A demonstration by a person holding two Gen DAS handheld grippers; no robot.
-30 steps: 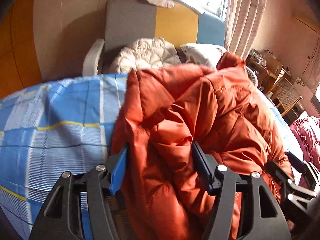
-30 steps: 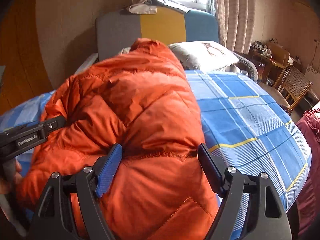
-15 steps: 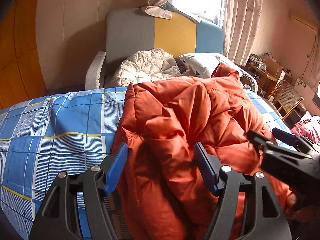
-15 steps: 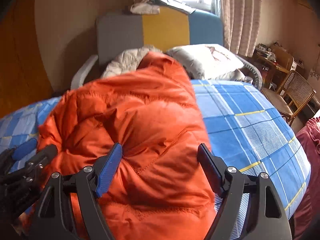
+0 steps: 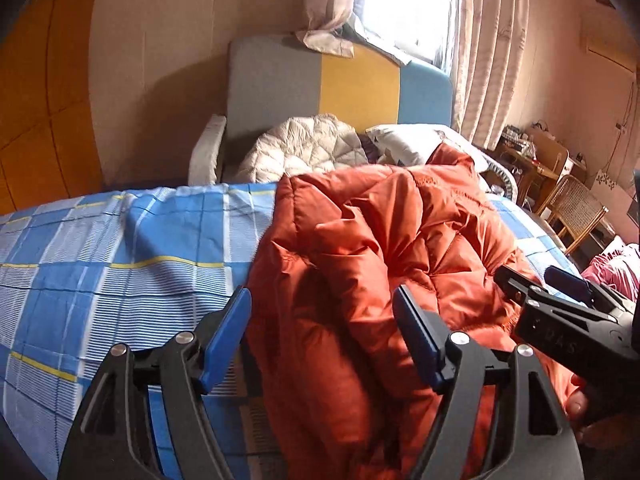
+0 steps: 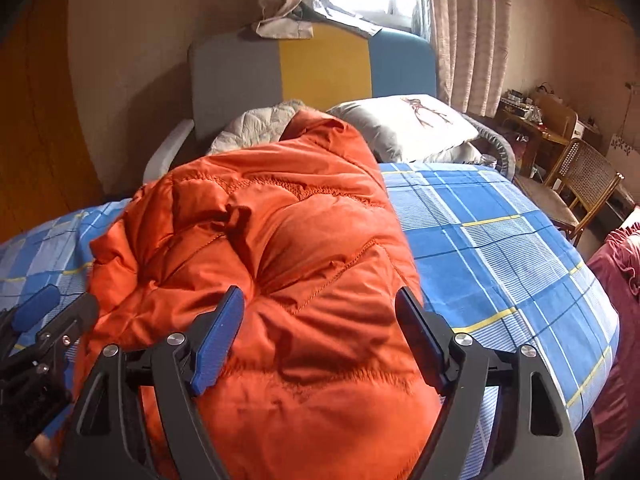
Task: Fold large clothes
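Note:
An orange quilted puffer jacket (image 5: pixel 380 264) lies bunched in a thick heap on a bed with a blue checked sheet (image 5: pixel 100 264). It also shows in the right wrist view (image 6: pixel 280 248). My left gripper (image 5: pixel 322 332) is open and empty, its jaws wide over the jacket's near left edge. My right gripper (image 6: pixel 320 332) is open and empty above the jacket's near right part. The right gripper shows at the right of the left wrist view (image 5: pixel 560 300). The left gripper shows at the left of the right wrist view (image 6: pixel 48 320).
A grey, yellow and blue headboard (image 5: pixel 340 92) stands behind the bed. A white quilted blanket (image 5: pixel 308 148) and a pillow (image 6: pixel 412 124) lie at the bed's head. Wicker chairs (image 6: pixel 580 184) and a cluttered table (image 6: pixel 528 120) stand right. A maroon cloth (image 6: pixel 616 300) hangs at the bed's right edge.
Both grippers have drawn back and up from the jacket. The jacket has settled lower and flatter on the bed. Both grippers stay open.

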